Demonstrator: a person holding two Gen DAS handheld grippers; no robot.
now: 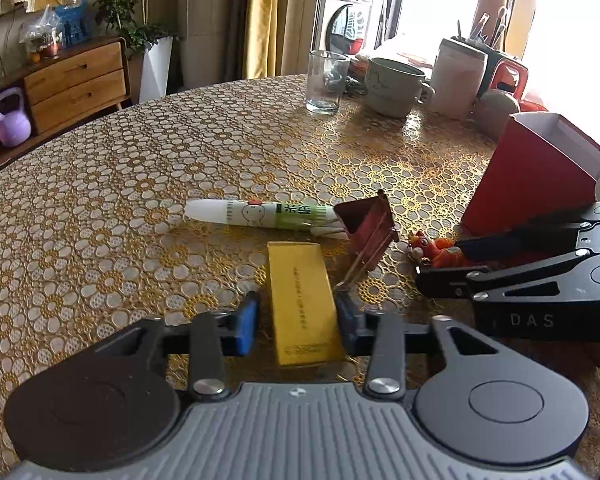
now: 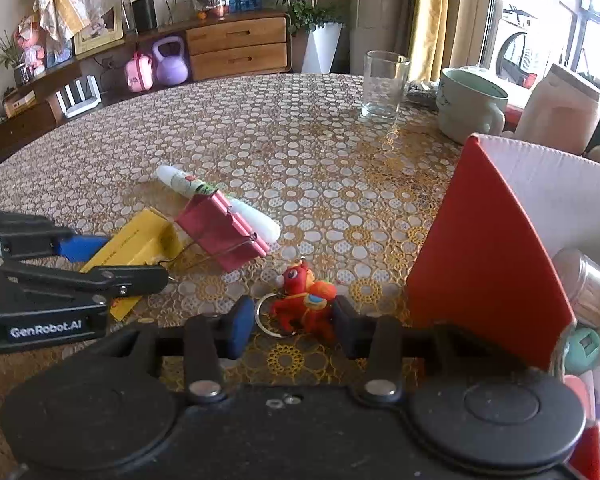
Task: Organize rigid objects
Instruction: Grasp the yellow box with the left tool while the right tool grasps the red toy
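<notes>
Looking along the left gripper (image 1: 296,316), its blue pads press both sides of one yellow box (image 1: 302,304), whose near end is hidden by the gripper body. One white tube (image 1: 256,214) lies partly hidden behind one red binder clip (image 1: 368,228). The red carton (image 1: 528,176) is cut off at the frame's right. From the right view, the right gripper (image 2: 288,326) clamps one red toy keychain (image 2: 304,300) beside the carton's corner, mid-table (image 2: 300,152).
</notes>
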